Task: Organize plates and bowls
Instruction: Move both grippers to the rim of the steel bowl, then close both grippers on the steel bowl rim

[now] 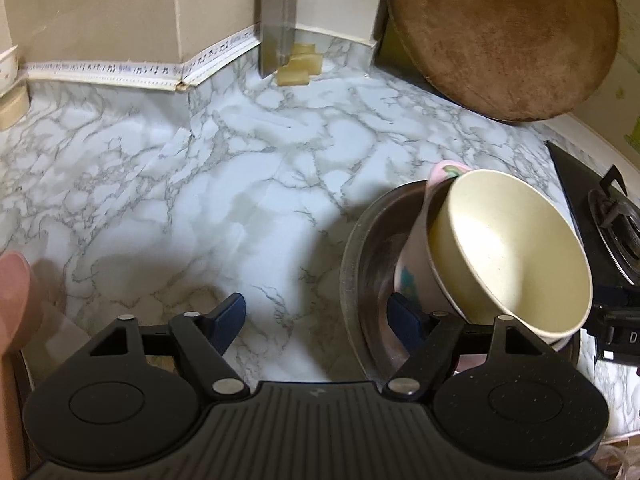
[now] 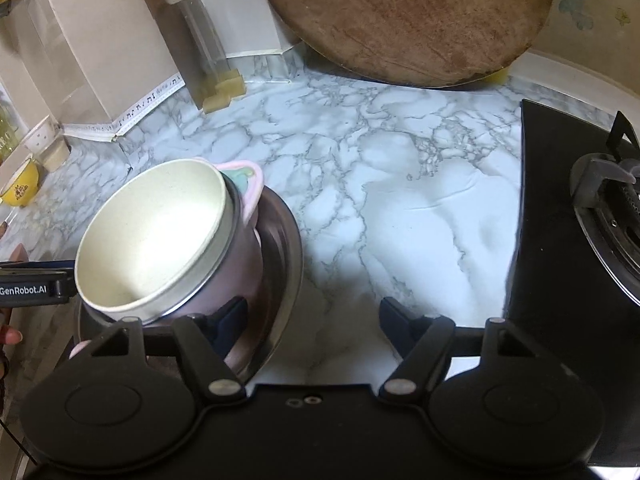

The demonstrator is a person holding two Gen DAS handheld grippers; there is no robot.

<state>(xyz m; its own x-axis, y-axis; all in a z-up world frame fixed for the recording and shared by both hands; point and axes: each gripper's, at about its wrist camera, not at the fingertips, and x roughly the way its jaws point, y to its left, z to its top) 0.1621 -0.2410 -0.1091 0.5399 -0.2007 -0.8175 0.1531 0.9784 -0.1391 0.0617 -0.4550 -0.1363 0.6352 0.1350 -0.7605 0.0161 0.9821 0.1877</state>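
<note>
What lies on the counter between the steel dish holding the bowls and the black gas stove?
Nothing: in the right wrist view the marble counter is bare between the steel dish and the gas stove.

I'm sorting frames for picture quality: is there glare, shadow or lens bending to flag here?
Left wrist view: glare inside the cream bowl, a soft shadow on the marble counter, and the wall trim bends with the lens. Right wrist view: stronger glare in that bowl, and the stove edge curves.
</note>
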